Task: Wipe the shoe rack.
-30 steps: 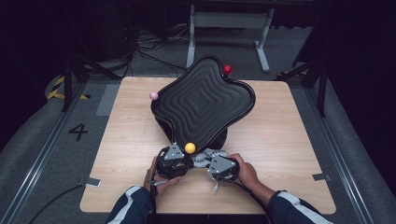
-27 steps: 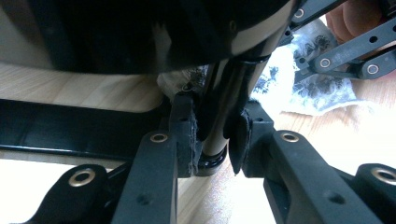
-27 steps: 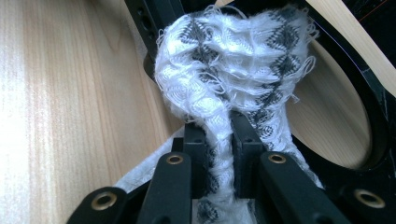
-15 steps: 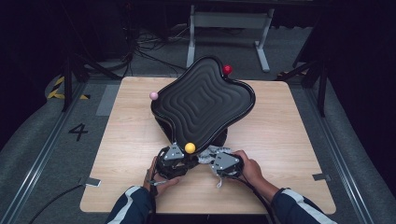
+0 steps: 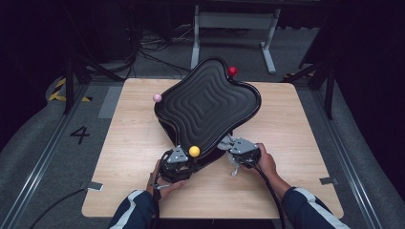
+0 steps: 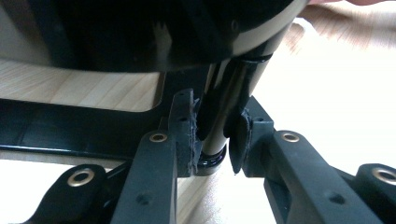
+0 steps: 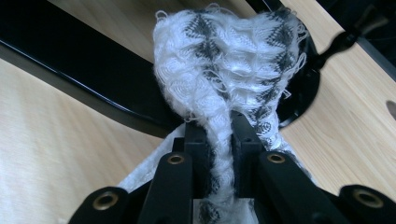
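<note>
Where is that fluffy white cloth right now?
The white cloth is pinched between the right gripper's jaws, low at the near right edge of the black tray, just right of the yellow ball.

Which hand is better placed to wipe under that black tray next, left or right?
Right, probably. The right gripper is shut on the white fuzzy cloth beside the black tray, while the left gripper is clamped on the tray's post, steadying it.
</note>
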### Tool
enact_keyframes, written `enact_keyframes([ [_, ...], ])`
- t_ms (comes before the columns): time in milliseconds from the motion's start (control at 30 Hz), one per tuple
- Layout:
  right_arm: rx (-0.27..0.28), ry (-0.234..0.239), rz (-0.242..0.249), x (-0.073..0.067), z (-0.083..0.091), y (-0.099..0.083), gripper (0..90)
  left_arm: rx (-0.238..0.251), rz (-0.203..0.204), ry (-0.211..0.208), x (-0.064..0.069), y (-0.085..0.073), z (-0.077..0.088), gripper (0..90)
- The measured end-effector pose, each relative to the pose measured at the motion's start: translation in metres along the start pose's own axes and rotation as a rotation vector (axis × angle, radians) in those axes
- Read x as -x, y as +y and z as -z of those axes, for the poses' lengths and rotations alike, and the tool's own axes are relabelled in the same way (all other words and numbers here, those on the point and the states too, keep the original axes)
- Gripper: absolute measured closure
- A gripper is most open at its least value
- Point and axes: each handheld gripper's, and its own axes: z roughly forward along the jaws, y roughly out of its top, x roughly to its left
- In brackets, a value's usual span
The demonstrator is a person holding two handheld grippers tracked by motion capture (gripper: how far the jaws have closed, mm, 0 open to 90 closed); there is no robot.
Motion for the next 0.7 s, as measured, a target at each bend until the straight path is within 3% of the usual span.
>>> enact_keyframes([
  [67,0.006,0.013,0.0,-0.001,0.001,0.002,80.9,0.0,0.0,0.0,0.0,0.0,0.0,71.8],
  [100,0.025,0.056,0.002,-0.009,0.004,0.008,80.9,0.0,0.0,0.0,0.0,0.0,0.0,71.8],
  [133,0.025,0.056,0.002,-0.009,0.004,0.008,80.9,0.0,0.001,0.0,0.0,0.0,0.0,71.8],
  [367,0.071,0.163,0.042,-0.043,0.004,0.026,80.7,-0.002,-0.001,0.001,0.0,0.0,0.0,71.8],
  [567,0.082,0.172,0.087,-0.055,0.004,0.032,80.7,-0.001,-0.001,0.0,0.0,0.0,0.0,71.8],
  [700,0.088,0.174,0.081,-0.054,0.003,0.031,80.9,-0.001,-0.001,0.0,0.0,0.0,0.0,71.8],
])
